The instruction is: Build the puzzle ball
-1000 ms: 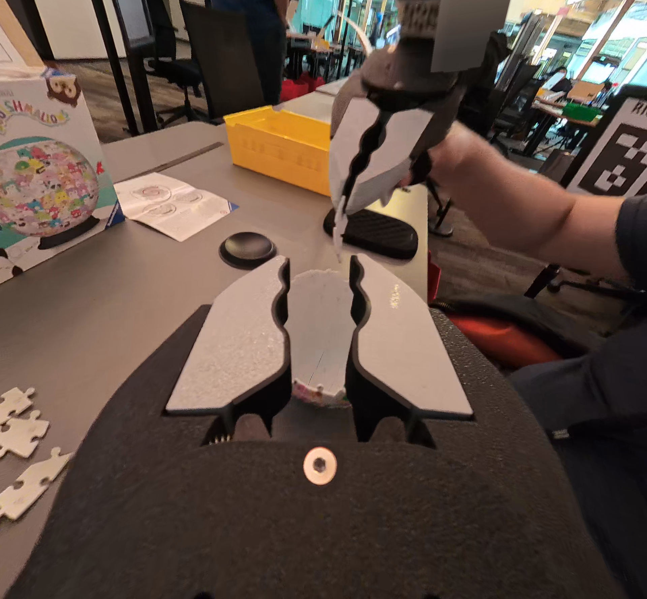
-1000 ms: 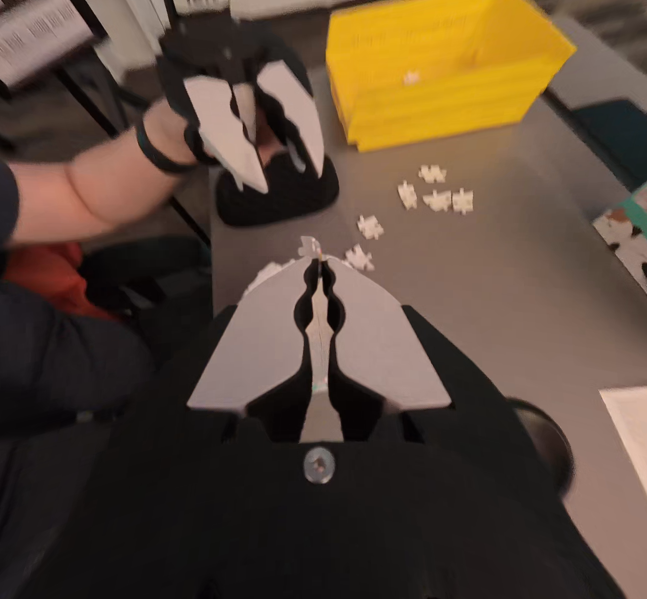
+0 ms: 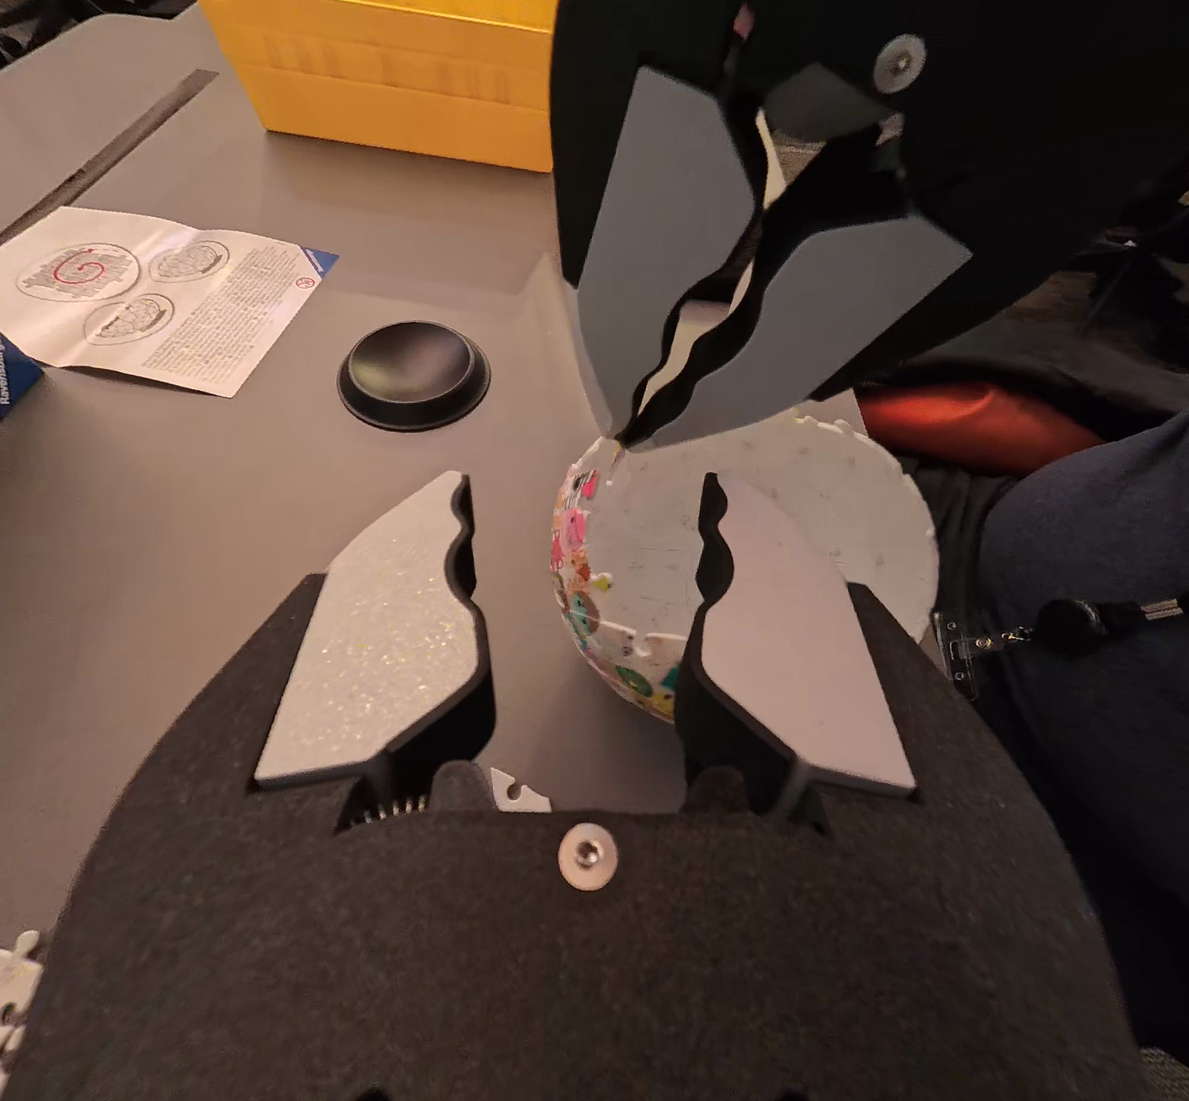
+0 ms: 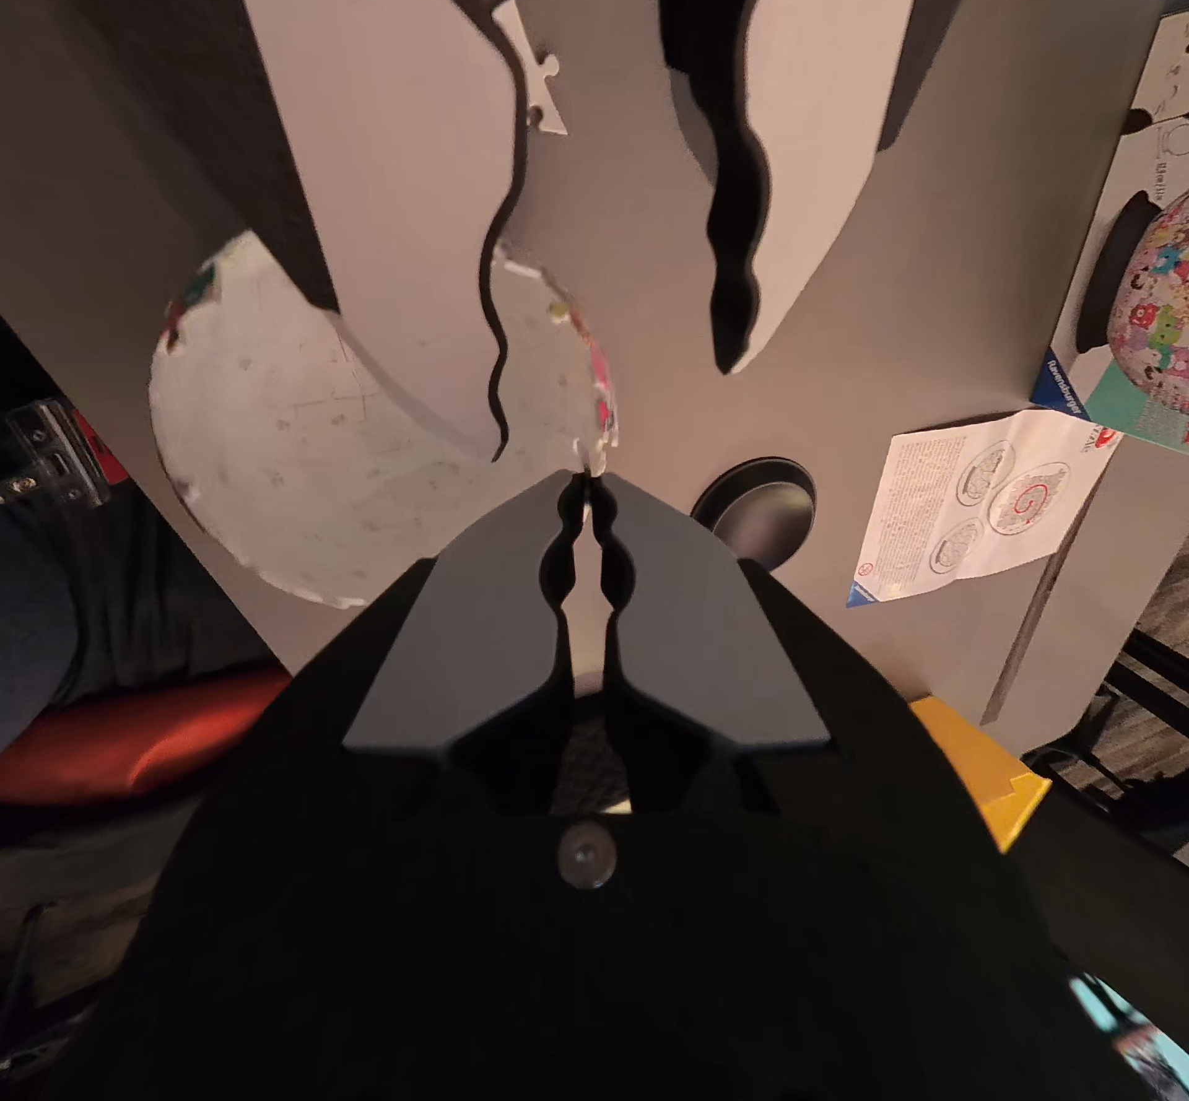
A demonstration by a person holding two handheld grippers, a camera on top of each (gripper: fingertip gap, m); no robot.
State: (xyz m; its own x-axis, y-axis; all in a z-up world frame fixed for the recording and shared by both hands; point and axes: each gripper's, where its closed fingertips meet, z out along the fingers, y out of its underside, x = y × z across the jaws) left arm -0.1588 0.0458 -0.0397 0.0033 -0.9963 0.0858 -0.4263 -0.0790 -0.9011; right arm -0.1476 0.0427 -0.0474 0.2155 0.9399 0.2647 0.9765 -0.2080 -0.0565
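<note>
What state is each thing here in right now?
Ball: half built, a bowl-shaped shell, open side up.
Left gripper: open, astride the shell's edge.
Right gripper: shut on a piece at the shell's rim.
Stand: empty.
Leaflet: unfolded, flat.

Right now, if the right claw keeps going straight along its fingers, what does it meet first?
The rim of the half-built puzzle ball. The right claw, nearly shut on a thin piece, has its tips right at that edge; depth is unclear, so contact may already exist. The table lies beyond.

Opposed close wrist views, shared table (image 3: 161, 523)
</note>
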